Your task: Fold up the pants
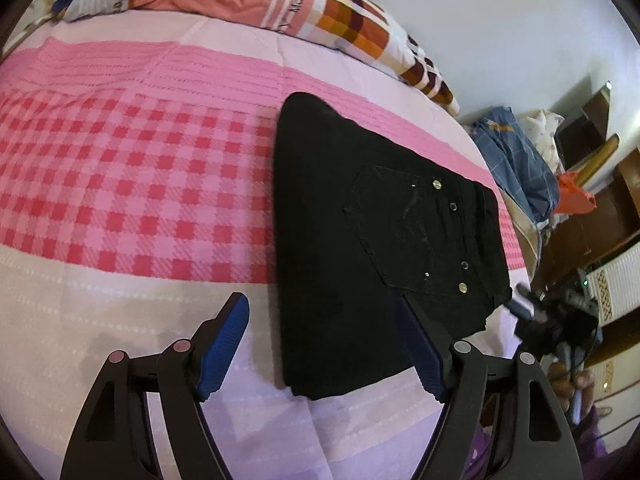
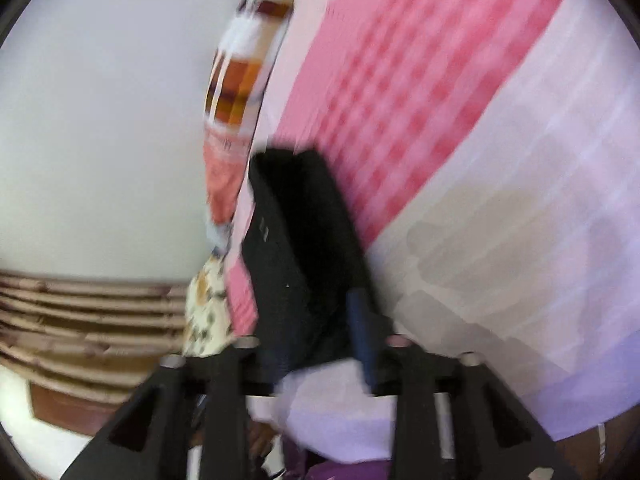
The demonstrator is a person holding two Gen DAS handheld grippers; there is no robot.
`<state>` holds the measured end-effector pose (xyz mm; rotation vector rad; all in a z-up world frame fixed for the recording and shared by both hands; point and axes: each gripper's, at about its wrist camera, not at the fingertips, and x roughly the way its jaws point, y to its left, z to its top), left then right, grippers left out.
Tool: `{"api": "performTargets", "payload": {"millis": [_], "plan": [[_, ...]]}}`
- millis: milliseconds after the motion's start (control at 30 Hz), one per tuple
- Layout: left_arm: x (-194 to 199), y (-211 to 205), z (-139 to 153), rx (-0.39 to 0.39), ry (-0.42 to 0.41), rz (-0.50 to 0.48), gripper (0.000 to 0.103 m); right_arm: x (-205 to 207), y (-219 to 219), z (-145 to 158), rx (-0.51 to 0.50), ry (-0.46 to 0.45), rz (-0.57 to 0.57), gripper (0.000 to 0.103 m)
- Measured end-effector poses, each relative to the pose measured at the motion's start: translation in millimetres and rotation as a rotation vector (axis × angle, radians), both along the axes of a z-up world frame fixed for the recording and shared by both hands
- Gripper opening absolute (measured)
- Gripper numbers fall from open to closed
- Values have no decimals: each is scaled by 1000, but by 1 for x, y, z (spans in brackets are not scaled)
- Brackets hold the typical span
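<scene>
Black pants [image 1: 372, 240] folded on bedsheet [image 1: 120, 168]; pillow [image 1: 280, 4] lettering unreadable.

A plain white wall [image 1: 500, 20] stood behind the bed [image 1: 120, 168]. Dark wooden furniture [image 1: 600, 208] and a white basket [image 1: 618, 284] stood beside it.

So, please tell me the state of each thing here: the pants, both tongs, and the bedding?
black pants: folded compact, lying flat on the bed, back pocket up.
left tongs: open, holding nothing, over the near edge of the pants.
right tongs: open around the pants' edge; view blurred.
pink checked bedspread: spread flat.
patterned quilt: bunched at the far edge.
</scene>
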<state>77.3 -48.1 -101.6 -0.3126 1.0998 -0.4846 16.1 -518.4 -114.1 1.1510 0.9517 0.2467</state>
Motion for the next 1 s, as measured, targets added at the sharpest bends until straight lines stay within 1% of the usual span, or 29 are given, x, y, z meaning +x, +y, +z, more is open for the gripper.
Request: {"api": "performTargets", "payload": {"millis": [67, 133, 167, 200, 267, 367, 400, 433, 467, 500, 533, 600, 667, 733, 767, 800, 833, 867, 900, 933, 967, 1000], "plan": [[-1, -3, 1, 10, -9, -8, 76, 2, -8, 7, -12, -11, 2, 46], [-1, -6, 1, 13, -2, -18, 76, 7, -2, 12, -35, -4, 38, 53], [-2, -7, 1, 10, 0, -19, 76, 9, 4, 12, -58, 5, 63, 61], [-2, -7, 0, 8, 1, -18, 76, 12, 9, 11, -69, 13, 81, 64], [-2, -9, -1, 12, 3, -23, 76, 19, 20, 4, -83, 45, 112, 68], [-2, -11, -6, 26, 17, -25, 76, 25, 32, -7, -19, 66, 137, 68], [-2, -12, -7, 22, 22, -26, 76, 26, 37, -8, -24, 67, 152, 68], [-2, -12, -8, 22, 24, -26, 76, 27, 42, -8, -42, 68, 166, 67], [-2, -12, -9, 30, 23, -27, 76, 29, 47, -7, -60, 71, 178, 58], [-1, -12, -10, 37, 21, -29, 76, 32, 51, -7, -74, 73, 186, 38], [-1, -12, -12, 41, 21, -30, 76, 36, 54, -6, -81, 75, 197, 31], [1, -12, -16, 56, 24, -25, 76, 35, 55, -2, -54, 50, 194, 27], [4, -10, -21, 59, 33, -15, 76, 32, 57, 10, 1, 4, 196, 26], [6, -4, -19, 57, 24, 6, 76, 29, 60, 17, 64, -27, 199, 25], [6, 0, -17, 56, 15, 13, 76, 26, 62, 18, 67, -36, 203, 25], [6, 3, -15, 56, 4, 20, 76, 24, 62, 14, 52, -30, 206, 24], [7, 5, -14, 58, -4, 25, 76, 23, 61, 3, 43, 0, 200, 24], [8, 8, -13, 65, -11, 32, 76, 20, 55, -13, 60, 45, 177, 24], [10, 10, -14, 70, -9, 35, 76, 18, 48, -32, 102, 86, 149, 22], [11, 11, -16, 73, -3, 36, 76, 17, 44, -43, 153, 91, 136, 22], [12, 12, -18, 76, 5, 38, 76, 17, 43, -44, 166, 90, 135, 21], [12, 13, -21, 81, 13, 44, 76, 18, 45, -37, 130, 82, 151, 22]]}}
